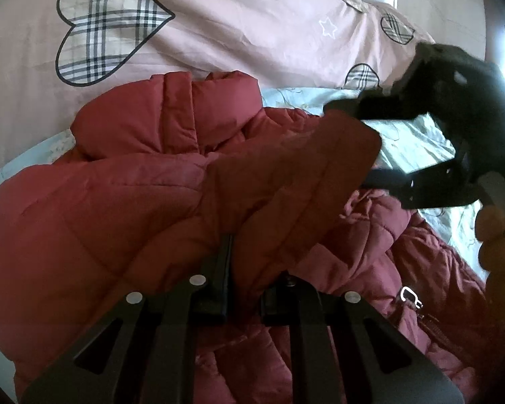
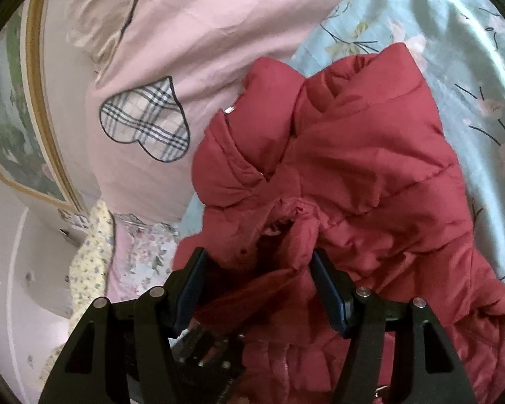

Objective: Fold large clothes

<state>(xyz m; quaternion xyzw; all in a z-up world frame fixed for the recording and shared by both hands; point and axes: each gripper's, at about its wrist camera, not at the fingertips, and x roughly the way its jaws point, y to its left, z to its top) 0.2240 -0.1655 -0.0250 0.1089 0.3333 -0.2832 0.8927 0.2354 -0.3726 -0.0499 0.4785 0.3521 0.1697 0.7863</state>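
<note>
Red puffer jacket (image 1: 124, 181) spread on bed (image 2: 437, 27), left tongs (image 1: 245, 279) clamped on its fold, right tongs (image 2: 257, 269) wide, astride its cuff (image 2: 296, 225).

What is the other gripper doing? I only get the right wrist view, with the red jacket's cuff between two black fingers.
Observer: The left gripper is shut on a raised strip of the red jacket. That strip runs up towards your right gripper.
Operator: Is somebody holding my side?
Observer: Yes, a person's fingers show at the handle behind the right gripper.
Operator: Is there anything on the bed I'm missing?
Observer: A small white star outline is stitched on the pink cover, beyond the jacket's collar.
</note>
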